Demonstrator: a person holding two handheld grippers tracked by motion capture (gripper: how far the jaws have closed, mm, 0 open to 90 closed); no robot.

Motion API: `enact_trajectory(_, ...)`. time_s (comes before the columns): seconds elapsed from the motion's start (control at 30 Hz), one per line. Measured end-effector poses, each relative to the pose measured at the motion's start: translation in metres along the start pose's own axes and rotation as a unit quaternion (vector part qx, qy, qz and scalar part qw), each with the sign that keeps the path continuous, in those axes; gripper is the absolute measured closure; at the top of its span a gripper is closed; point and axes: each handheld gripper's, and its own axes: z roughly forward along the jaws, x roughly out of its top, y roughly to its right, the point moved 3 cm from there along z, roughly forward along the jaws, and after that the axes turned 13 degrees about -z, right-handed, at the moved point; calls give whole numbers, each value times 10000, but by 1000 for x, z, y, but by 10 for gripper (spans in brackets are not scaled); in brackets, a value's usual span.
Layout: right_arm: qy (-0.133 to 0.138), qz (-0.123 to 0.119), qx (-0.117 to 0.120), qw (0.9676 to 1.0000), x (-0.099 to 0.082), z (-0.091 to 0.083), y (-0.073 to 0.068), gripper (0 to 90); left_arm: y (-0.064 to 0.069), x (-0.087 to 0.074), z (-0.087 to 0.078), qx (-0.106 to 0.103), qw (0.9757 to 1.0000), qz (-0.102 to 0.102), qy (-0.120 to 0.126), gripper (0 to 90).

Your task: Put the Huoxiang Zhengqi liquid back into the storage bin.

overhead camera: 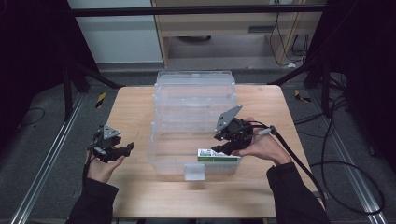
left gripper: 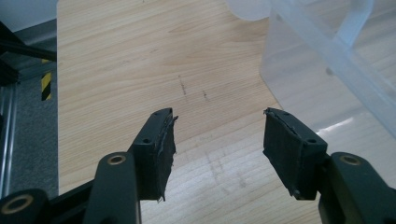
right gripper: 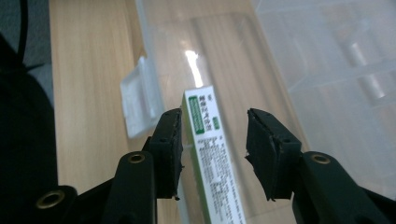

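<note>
A long white and green carton point(overhead camera: 217, 156) lies inside a clear plastic box point(overhead camera: 161, 161), along its near right wall. My right gripper point(overhead camera: 220, 149) reaches into that corner from the right. In the right gripper view the carton point(right gripper: 211, 149) runs between the jaws of the right gripper point(right gripper: 213, 115). The left pad is right beside it and a gap shows at the right pad, so the jaws stand open. My left gripper point(overhead camera: 128, 147) hovers over bare table left of the box. Seen in its own view, the left gripper point(left gripper: 219, 115) is open with nothing in it.
The box's clear lid point(overhead camera: 195, 88) lies open behind it, toward the far table edge. A white latch tab point(overhead camera: 194, 171) sticks out of the box's front wall. The wooden table point(overhead camera: 135, 107) shows bare wood to the left and in front. Cables trail off the right side.
</note>
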Motion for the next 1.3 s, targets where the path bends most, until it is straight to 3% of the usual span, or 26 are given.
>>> enact_trajectory(0.2,284,192,-366,9987,-1,-4,4,543,6,4,-6,-65,9999,43,124,430)
enact_trajectory(0.4,510,395,-702,9954,-3,-8,10,536,12,8,-12,-181,9993,78,302,444)
enact_trajectory(0.57,576,411,-753,9946,-5,-10,11,540,21,12,-18,-261,9986,248,377,448)
enact_trajectory(0.97,233,91,-68,9997,-1,16,-7,572,23,12,-18,-257,9986,287,358,447)
enact_trajectory(1.3,-113,-168,447,9988,-1,43,-25,577,21,11,-17,-237,9988,272,337,448)
